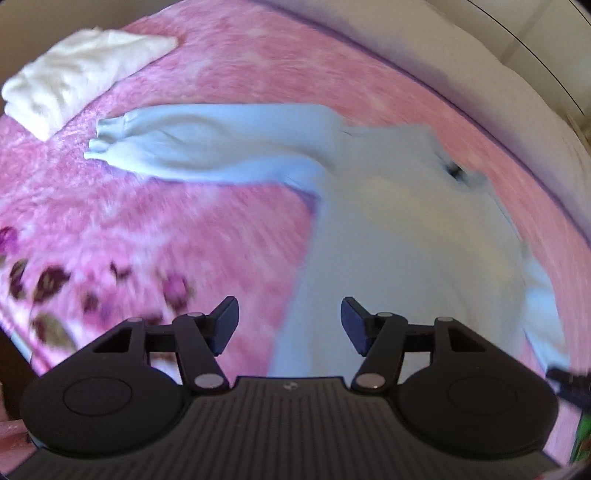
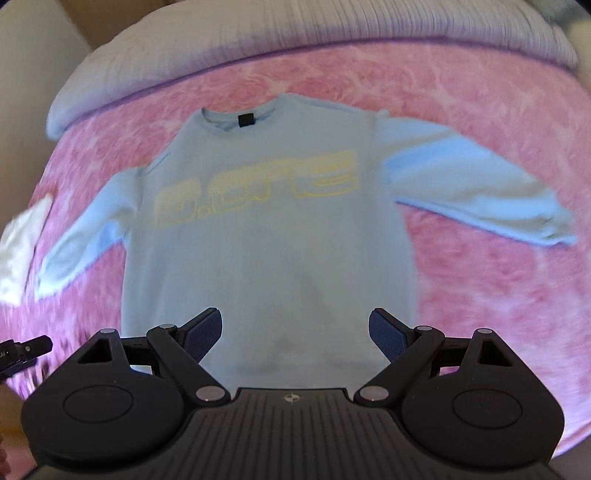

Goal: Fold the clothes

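Note:
A light blue long-sleeved sweatshirt (image 2: 266, 236) with yellow lettering lies flat and face up on a pink bed cover (image 2: 480, 288), both sleeves spread out. My right gripper (image 2: 295, 336) is open above its lower hem, nothing between the fingers. My left gripper (image 1: 290, 325) is open over the sweatshirt's (image 1: 388, 240) left side edge, with one sleeve (image 1: 207, 144) stretching away to the left. A bit of the other gripper (image 2: 22, 350) shows at the left edge of the right wrist view.
A folded white garment (image 1: 77, 77) lies at the far left of the pink bed cover (image 1: 147, 229). A white ribbed pillow or duvet (image 2: 295, 33) runs along the far side. Dark floral print (image 1: 48, 284) marks the cover's near left part.

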The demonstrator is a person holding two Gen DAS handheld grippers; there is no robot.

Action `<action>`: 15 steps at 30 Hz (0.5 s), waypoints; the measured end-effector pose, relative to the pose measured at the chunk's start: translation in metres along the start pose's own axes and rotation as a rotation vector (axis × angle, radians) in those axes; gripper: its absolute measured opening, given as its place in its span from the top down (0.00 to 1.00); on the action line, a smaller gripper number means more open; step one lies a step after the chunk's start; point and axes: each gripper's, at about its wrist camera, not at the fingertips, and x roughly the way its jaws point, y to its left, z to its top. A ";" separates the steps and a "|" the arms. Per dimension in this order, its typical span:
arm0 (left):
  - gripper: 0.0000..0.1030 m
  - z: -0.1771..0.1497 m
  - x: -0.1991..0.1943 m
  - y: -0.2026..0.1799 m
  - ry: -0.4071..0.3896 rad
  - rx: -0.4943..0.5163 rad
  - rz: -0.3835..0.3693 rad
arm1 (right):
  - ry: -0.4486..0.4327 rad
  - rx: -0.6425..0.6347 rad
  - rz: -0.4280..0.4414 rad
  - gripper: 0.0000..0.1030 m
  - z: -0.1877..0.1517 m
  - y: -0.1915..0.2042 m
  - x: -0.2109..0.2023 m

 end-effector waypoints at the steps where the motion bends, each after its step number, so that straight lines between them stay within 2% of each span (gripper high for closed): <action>1: 0.42 0.012 0.014 0.013 -0.008 -0.025 0.001 | 0.002 0.023 -0.006 0.13 0.005 0.005 0.014; 4: 0.40 0.048 0.056 0.054 -0.034 -0.104 0.002 | 0.010 0.081 -0.033 0.13 0.018 0.018 0.055; 7: 0.40 0.071 0.095 0.105 -0.059 -0.262 0.000 | 0.023 0.101 -0.081 0.13 0.026 0.027 0.093; 12: 0.40 0.083 0.132 0.185 -0.169 -0.554 0.005 | 0.054 0.120 -0.139 0.13 0.033 0.035 0.141; 15: 0.40 0.079 0.144 0.213 -0.223 -0.718 -0.060 | 0.073 0.108 -0.164 0.13 0.036 0.038 0.156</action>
